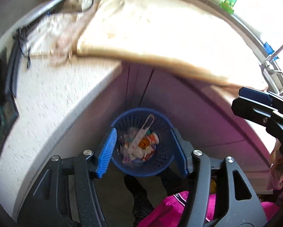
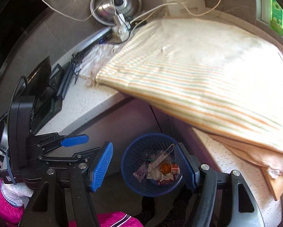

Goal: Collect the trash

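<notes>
- The left tool (image 1: 144,151) stands spread, its ribbed blue pads (image 1: 106,152) gripping nothing; the right tool (image 2: 146,167) is likewise spread and empty.
- Below and between both sets of pads sits a round blue perforated plastic basket (image 1: 161,156) on the floor, holding crinkled wrappers (image 2: 167,179), a pale flat strip (image 1: 141,135) and an orange piece (image 2: 165,168).
- Beyond it runs a speckled white counter (image 1: 46,102) with a curved edge.
- Farther right, a striped woven cloth (image 2: 198,79) lies over the counter.

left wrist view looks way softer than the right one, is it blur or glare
Both: in the left wrist view the striped cloth is washed out by window glare and the counter is motion-smeared; in the right wrist view its stripes read clearly, blown out only at far right.
</notes>
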`<state>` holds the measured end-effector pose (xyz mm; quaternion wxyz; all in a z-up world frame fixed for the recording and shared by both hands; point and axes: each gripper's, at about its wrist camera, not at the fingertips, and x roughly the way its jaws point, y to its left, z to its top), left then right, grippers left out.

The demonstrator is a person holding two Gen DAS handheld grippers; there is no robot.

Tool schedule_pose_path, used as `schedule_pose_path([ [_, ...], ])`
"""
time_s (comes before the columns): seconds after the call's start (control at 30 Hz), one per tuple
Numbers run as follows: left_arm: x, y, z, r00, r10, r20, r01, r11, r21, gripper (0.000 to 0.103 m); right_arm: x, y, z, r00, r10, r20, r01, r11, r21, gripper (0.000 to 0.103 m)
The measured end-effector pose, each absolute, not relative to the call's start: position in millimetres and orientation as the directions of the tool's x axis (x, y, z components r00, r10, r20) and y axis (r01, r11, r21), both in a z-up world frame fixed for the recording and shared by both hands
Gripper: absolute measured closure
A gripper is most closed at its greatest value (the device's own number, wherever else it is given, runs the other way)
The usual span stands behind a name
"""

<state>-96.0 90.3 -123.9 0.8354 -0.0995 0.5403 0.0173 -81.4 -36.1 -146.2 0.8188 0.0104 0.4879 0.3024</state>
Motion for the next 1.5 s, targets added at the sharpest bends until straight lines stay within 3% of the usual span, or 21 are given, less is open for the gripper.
schedule_pose_path([
  [0.23, -84.6, 82.4, -71.2, 0.532, -0.081, -0.843, -0.124, 0.977, -0.172, 0.031, -80.0, -59.5, -108.6, 0.422, 0.520, -0.743, -0.470, 0.826, 0.312, 0.032],
  [0.3, -82.3, 81.3, -57.6, 0.560, -0.080, -0.824, -0.118, 0.977, -0.176, 0.030, -79.7, -65.6, -96.1, 0.453, 0.519, -0.725, -0.465, 0.831, 0.305, 0.028],
  [0.37, -79.1, 78.5, -43.6, 0.589, -0.072, -0.805, -0.116, 0.978, -0.173, 0.028, -79.3, -72.6, -83.6, 0.489, 0.519, -0.701, -0.456, 0.837, 0.302, 0.012],
  [0.47, -74.5, 74.8, -23.1, 0.618, -0.068, -0.783, -0.122, 0.976, -0.181, 0.020, -79.1, -82.2, -63.5, 0.536, 0.526, -0.661, -0.449, 0.840, 0.304, 0.012],
  [0.6, -68.5, 71.4, -1.5, 0.663, -0.064, -0.746, -0.130, 0.971, -0.199, 0.019, -78.4, -92.6, -42.3, 0.588, 0.520, -0.620, -0.437, 0.849, 0.298, 0.008],
  [0.77, -62.8, 62.6, 24.1, 0.713, -0.013, -0.701, -0.123, 0.982, -0.143, 0.004, -77.4, -103.1, -21.6, 0.643, 0.510, -0.571, -0.419, 0.859, 0.295, 0.002],
  [1.5, -52.4, 54.7, 56.1, 0.760, -0.006, -0.650, -0.102, 0.987, -0.128, 0.000, -69.2, -112.1, 10.7, 0.706, 0.504, -0.497, -0.410, 0.864, 0.293, 0.000],
])
